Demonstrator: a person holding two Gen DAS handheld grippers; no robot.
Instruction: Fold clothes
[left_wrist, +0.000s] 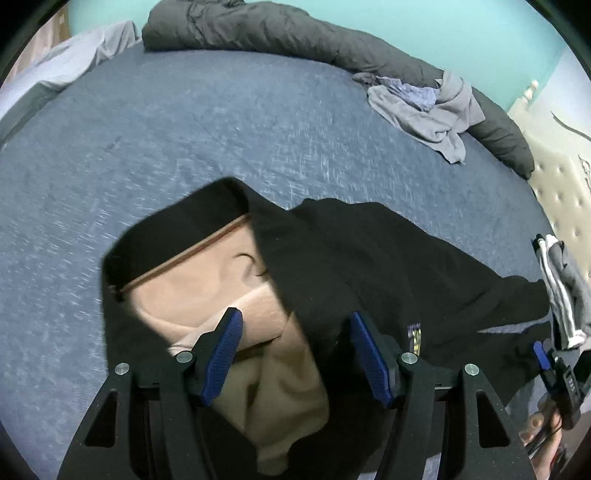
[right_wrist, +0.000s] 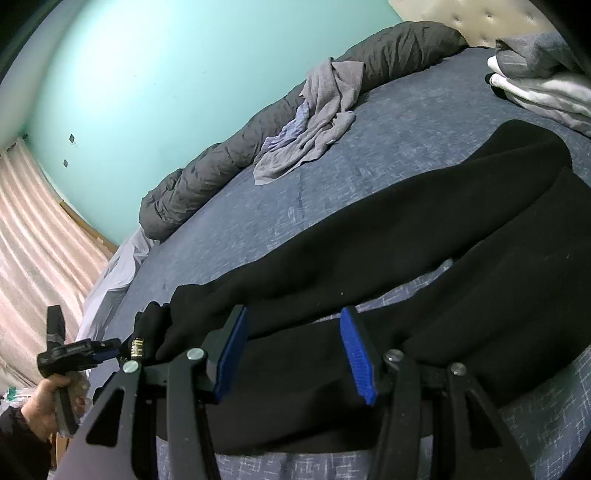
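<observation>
Left wrist view, nearest field: my left gripper stands with its blue pads apart and nothing pinched; below the gap lies the waist end of the black trousers, turned open so that the tan lining shows. I see no pad touching cloth. At the right edge of this view my right gripper appears small; its grip cannot be read there.

Right wrist view, nearest field: my right gripper has its jaws apart above the near leg of the black trousers, which stretch away to the upper right across the blue bed sheet. I cannot tell whether the pads rest on the fabric; none is squeezed between them. At lower left a hand holds my left gripper at the waist end of the trousers.

Middle field: a crumpled grey garment lies on the sheet, well apart from the trousers. At the right edge sits a stack of folded clothes.

Far field: a rolled dark grey duvet runs along the far side of the bed, against the turquoise wall.
</observation>
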